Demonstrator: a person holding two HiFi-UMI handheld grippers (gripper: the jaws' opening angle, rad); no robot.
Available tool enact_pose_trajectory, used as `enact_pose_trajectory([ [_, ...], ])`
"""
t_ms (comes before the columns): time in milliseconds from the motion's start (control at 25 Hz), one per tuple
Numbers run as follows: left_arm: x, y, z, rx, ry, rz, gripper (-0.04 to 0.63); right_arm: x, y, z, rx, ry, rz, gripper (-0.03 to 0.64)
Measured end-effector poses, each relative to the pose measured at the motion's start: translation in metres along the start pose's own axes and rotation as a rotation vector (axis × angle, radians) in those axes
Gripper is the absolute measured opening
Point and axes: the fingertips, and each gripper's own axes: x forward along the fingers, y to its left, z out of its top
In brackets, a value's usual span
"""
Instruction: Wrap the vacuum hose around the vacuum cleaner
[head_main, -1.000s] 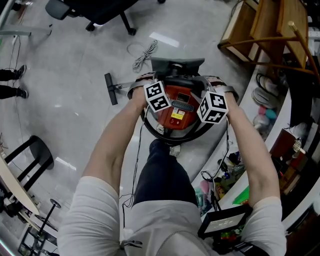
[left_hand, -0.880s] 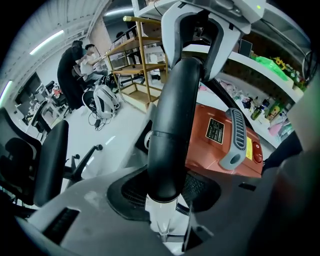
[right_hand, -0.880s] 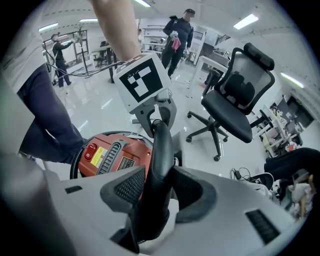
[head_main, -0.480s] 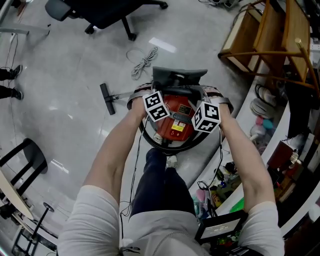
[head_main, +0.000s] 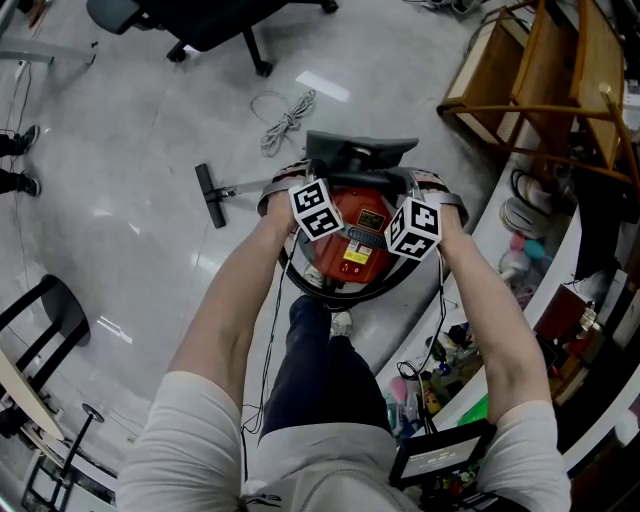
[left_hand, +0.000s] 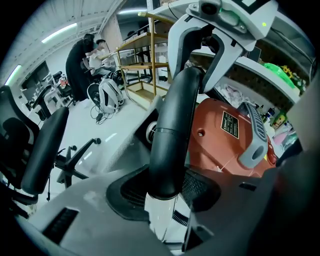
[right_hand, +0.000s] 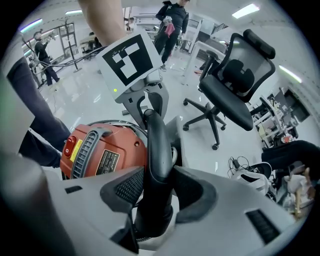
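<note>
Red canister vacuum cleaner (head_main: 352, 228) stands on the floor, directly below both hands. Black vacuum hose (left_hand: 172, 130) loops round the cleaner's near side in the head view. Left gripper (left_hand: 165, 197): jaws pinching the hose. Right gripper (right_hand: 152, 197): jaws clamped on the same hose, above the cleaner.

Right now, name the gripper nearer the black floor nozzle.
Left. The left gripper clamps the hose beside the vacuum cleaner, toward the floor nozzle; the right gripper clamps it on the far side.
</note>
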Motion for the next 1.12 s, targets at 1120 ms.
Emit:
enact_pose_trajectory([
  [1120,-0.033,-0.010,-0.008,-0.213,-0.112,0.034,0.155,-0.003,0.008,-0.037,0.198,0.051,-0.027,0.178],
])
